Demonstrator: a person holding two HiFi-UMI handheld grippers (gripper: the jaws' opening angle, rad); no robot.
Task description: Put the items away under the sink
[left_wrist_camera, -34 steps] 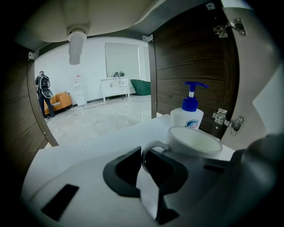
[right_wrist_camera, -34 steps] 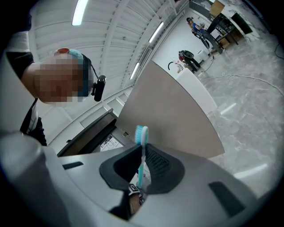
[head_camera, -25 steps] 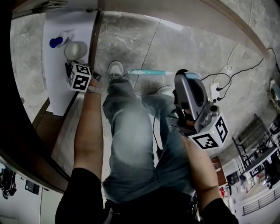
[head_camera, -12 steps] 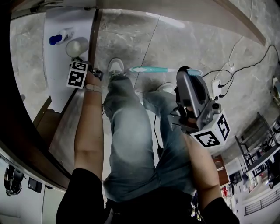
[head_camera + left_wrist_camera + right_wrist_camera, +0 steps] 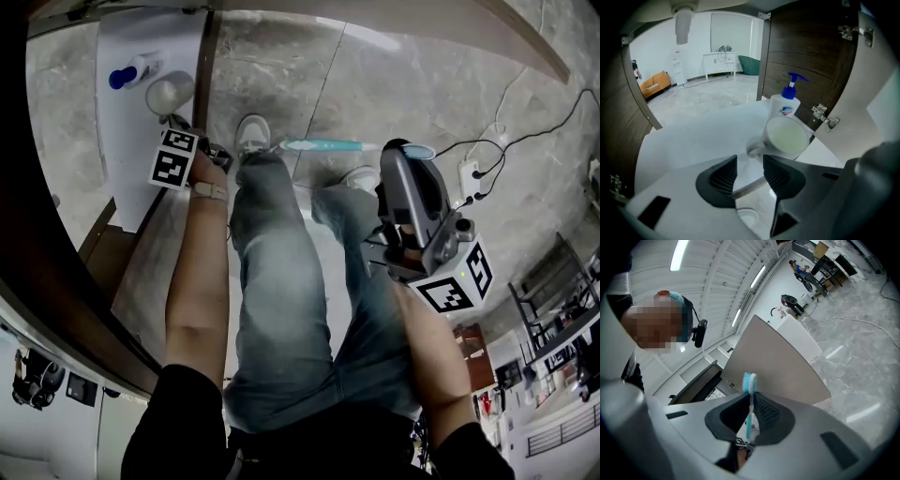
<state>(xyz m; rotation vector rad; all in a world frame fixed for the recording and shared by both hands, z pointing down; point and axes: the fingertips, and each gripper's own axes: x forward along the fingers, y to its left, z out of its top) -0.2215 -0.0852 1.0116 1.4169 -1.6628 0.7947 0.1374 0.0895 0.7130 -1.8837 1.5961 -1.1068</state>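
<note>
Our left gripper (image 5: 750, 165), jaws just opened wide and empty, has the mug (image 5: 787, 138) at one o'clock, and we pinch a toothbrush (image 5: 750, 383) in our right gripper (image 5: 749, 411).

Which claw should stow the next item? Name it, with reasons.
Right, probably: the right claw is shut on the toothbrush, not yet stowed. The left claw has just been opening and is empty, by the mug in the cabinet.

light: bright, ceiling strips | glare: pale floor | edges: dark fisheye vignette | focus: near gripper bodies soft
</note>
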